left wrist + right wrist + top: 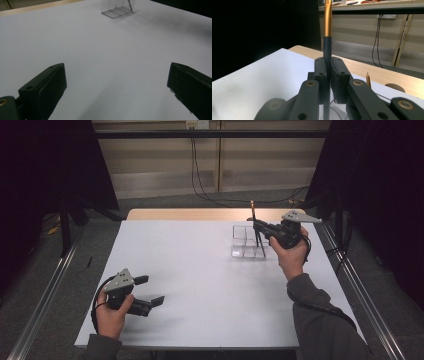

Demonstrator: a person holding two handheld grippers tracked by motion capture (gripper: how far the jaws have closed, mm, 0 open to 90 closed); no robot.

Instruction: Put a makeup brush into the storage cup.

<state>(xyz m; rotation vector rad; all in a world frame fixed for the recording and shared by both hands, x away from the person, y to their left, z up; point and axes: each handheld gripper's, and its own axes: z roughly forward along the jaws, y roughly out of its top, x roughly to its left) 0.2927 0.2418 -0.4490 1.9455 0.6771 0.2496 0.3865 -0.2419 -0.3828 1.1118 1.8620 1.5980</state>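
Pen point(327, 30) upright, clamped in the right claw point(327, 75) above the clear organizer point(248, 241); left claw point(150, 291) gapes wide over the surface point(200, 280).

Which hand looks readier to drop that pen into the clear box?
Probably the right. The right gripper is shut on the pen, upright just above the clear box. The left gripper is open far across the table.

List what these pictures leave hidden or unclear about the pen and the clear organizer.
- Pen: top cut off by the upper edge in the right gripper view; lower end hidden behind the right gripper.
- Clear organizer: too small in the high view to count what it holds; cropped by the top edge in the left gripper view.
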